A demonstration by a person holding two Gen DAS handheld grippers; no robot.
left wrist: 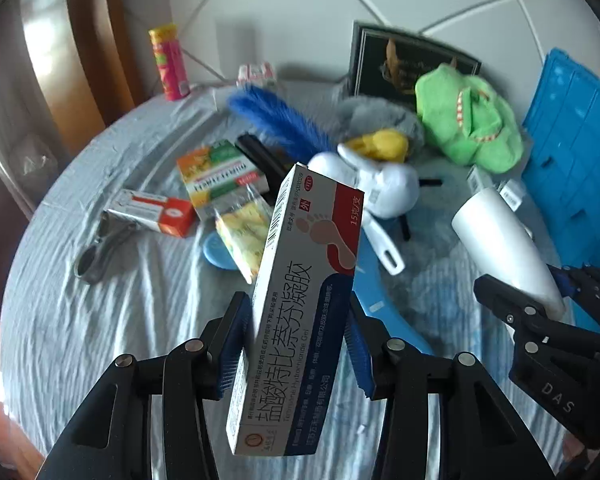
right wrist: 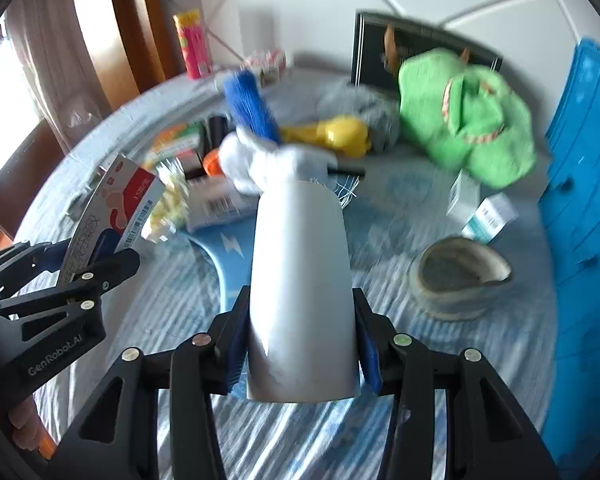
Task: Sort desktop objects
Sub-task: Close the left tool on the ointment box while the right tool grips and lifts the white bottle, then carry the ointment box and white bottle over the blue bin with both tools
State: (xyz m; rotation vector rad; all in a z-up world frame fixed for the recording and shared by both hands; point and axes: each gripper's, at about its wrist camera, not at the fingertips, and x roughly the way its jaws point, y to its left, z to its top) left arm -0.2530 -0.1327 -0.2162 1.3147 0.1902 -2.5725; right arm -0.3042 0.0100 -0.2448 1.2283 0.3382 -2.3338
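Left hand-held gripper clamped on one ointment carton, held above bench; readable: "15克/支", "Hydrochloride Gel". Right hand-held gripper, marked "DAS", closed on one white tube. Near far edge: one green plush, one pink canister.

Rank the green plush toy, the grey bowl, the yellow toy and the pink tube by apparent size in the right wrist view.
1. green plush toy
2. grey bowl, though it lies nearer the camera, so the gap may be overstated
3. yellow toy and pink tube: too alike to rank, and the tube stands farther back
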